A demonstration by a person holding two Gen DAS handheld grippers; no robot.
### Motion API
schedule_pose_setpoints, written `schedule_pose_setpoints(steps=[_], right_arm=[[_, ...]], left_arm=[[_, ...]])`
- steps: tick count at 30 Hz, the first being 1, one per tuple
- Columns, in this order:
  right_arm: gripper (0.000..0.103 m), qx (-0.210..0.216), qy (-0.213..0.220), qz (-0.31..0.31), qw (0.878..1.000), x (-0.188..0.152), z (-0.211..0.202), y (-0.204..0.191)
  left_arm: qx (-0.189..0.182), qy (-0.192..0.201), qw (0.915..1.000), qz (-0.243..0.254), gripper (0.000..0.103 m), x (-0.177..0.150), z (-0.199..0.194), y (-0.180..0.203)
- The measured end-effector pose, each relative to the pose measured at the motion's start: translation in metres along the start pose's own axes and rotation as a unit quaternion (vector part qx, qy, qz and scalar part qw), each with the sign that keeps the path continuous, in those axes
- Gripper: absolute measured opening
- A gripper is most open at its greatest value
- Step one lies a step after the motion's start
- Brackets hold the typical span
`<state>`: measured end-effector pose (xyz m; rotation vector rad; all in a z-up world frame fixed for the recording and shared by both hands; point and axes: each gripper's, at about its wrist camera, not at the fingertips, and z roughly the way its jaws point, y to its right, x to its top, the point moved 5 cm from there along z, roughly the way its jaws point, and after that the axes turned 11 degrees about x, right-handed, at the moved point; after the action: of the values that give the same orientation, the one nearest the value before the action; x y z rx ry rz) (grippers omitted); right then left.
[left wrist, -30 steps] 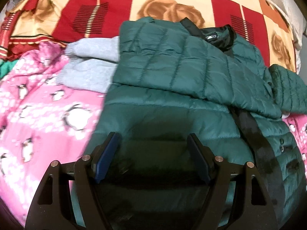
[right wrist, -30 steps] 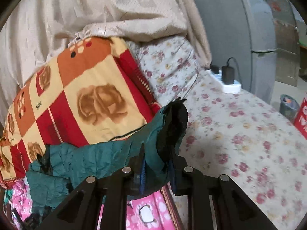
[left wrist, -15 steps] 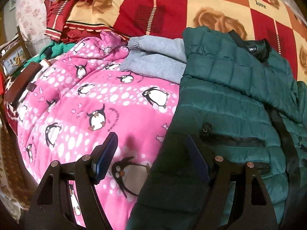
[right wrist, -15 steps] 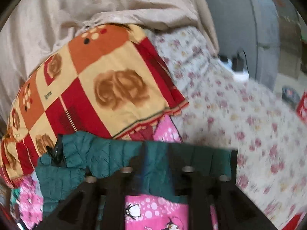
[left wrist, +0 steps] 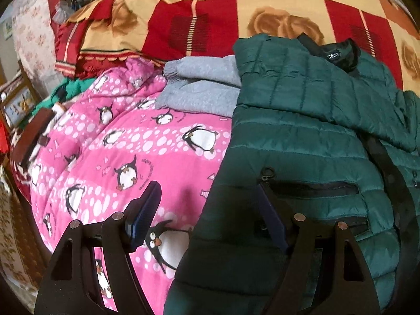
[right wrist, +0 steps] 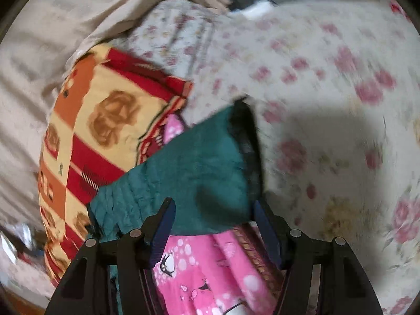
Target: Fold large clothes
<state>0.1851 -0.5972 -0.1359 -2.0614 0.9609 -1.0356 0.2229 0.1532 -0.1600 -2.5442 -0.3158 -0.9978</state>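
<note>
A dark green quilted puffer jacket (left wrist: 302, 136) lies on the bed, one sleeve folded across its chest, black collar at the far end. My left gripper (left wrist: 207, 210) is open and empty, just above the jacket's left hem edge where it meets the pink blanket. In the right wrist view the jacket's other sleeve (right wrist: 194, 168) with a black cuff (right wrist: 248, 141) lies flat. My right gripper (right wrist: 212, 223) is open just above that sleeve, holding nothing.
A pink penguin blanket (left wrist: 126, 157) lies under the jacket and shows in the right wrist view (right wrist: 210, 270). A grey folded garment (left wrist: 202, 89) sits beside the jacket. A red and orange checked blanket (left wrist: 210, 15) lies behind. A floral sheet (right wrist: 328, 105) covers the bed to the right.
My right gripper, shut on the jacket's sleeve cuff a second ago, carried it across, lowered it and opened. My left gripper stayed open and shifted left to the jacket's hem edge.
</note>
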Motion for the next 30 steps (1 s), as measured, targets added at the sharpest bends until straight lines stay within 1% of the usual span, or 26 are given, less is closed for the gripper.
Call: schedule_pose_setpoints(steps=[2,4,8,10,12,15,17,19,21,23,25,26,27,28,29,30], right_arm=[[0.052,0.011,0.009,0.004,1.000,0.002,0.005,-0.001],[0.052,0.003,0.002,0.001,1.000,0.005,0.014,-0.003],[0.052,0.003,0.007,0.005,1.000,0.009,0.022,-0.004],[0.054,-0.004,0.013,-0.003,1.000,0.008,0.026,-0.006],[0.059,-0.009,0.015,-0.006,1.000,0.003,0.028,-0.010],[0.062,-0.001,-0.002,0.056,0.998,-0.012,0.027,-0.005],[0.063,-0.009,0.016,0.082,0.996,-0.015,0.019,-0.001],[0.063,0.004,0.034,0.106,0.994,-0.012,0.017,0.004],[0.063,0.013,0.037,0.109,0.993,-0.009,0.023,0.003],[0.063,0.015,0.036,0.082,0.996,-0.003,0.034,-0.003],[0.060,0.016,0.043,0.057,0.997,0.003,0.041,-0.011],[0.053,0.020,0.052,0.044,0.997,0.006,0.042,-0.014],[0.042,0.019,0.066,0.022,0.997,0.009,0.040,-0.019],[0.040,0.012,0.075,0.007,0.997,0.011,0.038,-0.022],[0.034,0.006,0.085,-0.003,0.996,0.012,0.036,-0.024],[0.024,0.008,0.088,-0.008,0.996,0.013,0.036,-0.026]], left_arm=[[0.003,0.007,1.0000,0.002,0.075,0.001,-0.002,0.001],[0.005,0.010,0.9999,0.001,0.075,0.002,-0.002,0.000],[0.009,-0.001,1.0000,0.001,0.075,0.001,0.003,0.001],[0.008,-0.007,0.9999,-0.002,0.075,0.001,0.006,0.000],[0.005,-0.010,0.9999,-0.008,0.075,0.000,0.007,-0.003],[0.004,-0.014,0.9998,-0.015,0.075,-0.001,0.009,-0.005],[0.004,-0.016,0.9998,-0.015,0.075,-0.001,0.010,-0.005],[0.004,-0.016,0.9998,-0.009,0.075,-0.001,0.010,-0.002],[0.003,-0.014,0.9999,-0.007,0.075,-0.001,0.010,-0.002],[0.003,-0.014,0.9999,-0.009,0.075,-0.001,0.010,-0.003],[0.002,-0.017,0.9998,-0.012,0.075,-0.001,0.011,-0.005],[0.002,-0.019,0.9997,-0.014,0.075,-0.001,0.011,-0.006],[0.001,-0.021,0.9997,-0.016,0.075,-0.001,0.012,-0.006],[0.000,-0.022,0.9996,-0.018,0.075,-0.002,0.013,-0.007],[0.000,-0.023,0.9995,-0.019,0.075,-0.002,0.013,-0.007],[0.000,-0.024,0.9995,-0.021,0.075,-0.002,0.013,-0.008]])
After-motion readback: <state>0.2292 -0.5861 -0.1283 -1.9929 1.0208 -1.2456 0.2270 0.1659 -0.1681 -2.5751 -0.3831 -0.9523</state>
